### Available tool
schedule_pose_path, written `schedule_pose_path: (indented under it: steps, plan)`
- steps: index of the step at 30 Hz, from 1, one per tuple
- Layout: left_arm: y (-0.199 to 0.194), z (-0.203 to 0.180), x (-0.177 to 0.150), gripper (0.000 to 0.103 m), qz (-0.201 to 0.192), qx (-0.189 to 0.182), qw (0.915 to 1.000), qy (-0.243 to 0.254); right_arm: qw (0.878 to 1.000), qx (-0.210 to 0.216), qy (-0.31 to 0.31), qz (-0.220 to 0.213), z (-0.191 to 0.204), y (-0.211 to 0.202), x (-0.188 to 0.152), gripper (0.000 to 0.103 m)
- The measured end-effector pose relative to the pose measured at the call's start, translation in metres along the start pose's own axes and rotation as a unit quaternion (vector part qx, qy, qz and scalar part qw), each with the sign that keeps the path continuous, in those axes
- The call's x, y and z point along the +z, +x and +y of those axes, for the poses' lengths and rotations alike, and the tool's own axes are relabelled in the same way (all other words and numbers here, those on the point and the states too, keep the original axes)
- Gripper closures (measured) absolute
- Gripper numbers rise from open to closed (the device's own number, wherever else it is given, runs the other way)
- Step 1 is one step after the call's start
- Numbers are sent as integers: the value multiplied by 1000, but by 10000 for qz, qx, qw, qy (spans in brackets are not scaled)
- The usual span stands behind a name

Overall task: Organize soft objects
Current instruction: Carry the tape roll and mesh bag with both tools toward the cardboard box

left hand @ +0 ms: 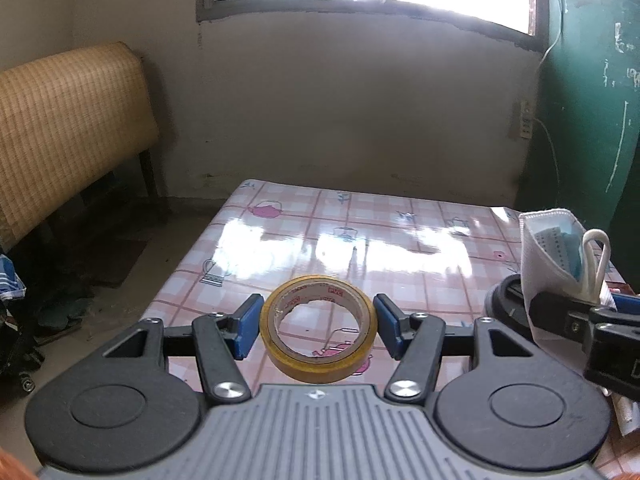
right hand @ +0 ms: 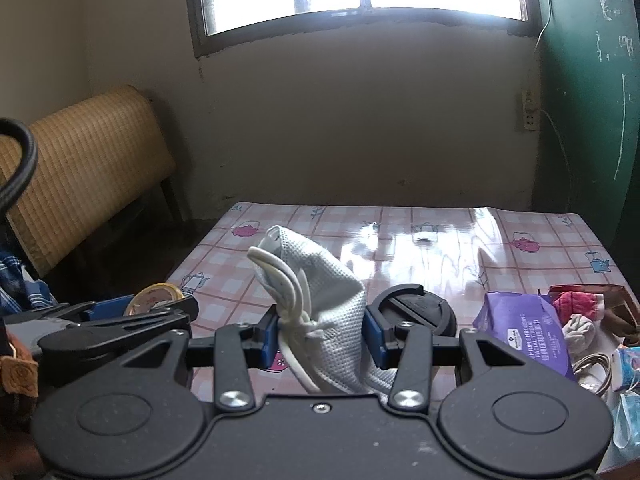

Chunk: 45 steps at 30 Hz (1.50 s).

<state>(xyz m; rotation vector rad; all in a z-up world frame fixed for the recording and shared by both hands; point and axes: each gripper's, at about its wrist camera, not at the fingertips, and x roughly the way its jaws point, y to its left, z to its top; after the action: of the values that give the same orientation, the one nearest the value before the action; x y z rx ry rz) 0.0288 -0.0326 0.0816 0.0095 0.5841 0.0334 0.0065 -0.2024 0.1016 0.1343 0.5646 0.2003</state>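
Observation:
My left gripper (left hand: 318,328) is shut on a yellow roll of tape (left hand: 318,330), its blue pads against the roll's two sides, held tilted just above the table. My right gripper (right hand: 320,334) is shut on a folded white face mask (right hand: 320,284) with white ear loops, which stands up between the pads. The mask (left hand: 548,256) and the right gripper also show at the right edge of the left wrist view. The tape roll (right hand: 154,296) and the left gripper show at the left of the right wrist view.
The table (left hand: 360,240) has a glossy pink checked cover with teapot prints. A black round lid (right hand: 416,308) lies behind the mask. A purple tissue pack (right hand: 524,332), a red cloth (right hand: 576,302), a white wad and a cable lie at the right. A woven headboard (left hand: 68,120) stands left.

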Motion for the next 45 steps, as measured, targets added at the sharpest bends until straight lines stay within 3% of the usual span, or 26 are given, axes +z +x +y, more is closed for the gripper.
schedule_pose_path:
  steps: [45]
  plan:
    - [-7, -66, 0, 42, -35, -676, 9964, 515, 9978, -506, 342, -253, -52, -31, 4, 51]
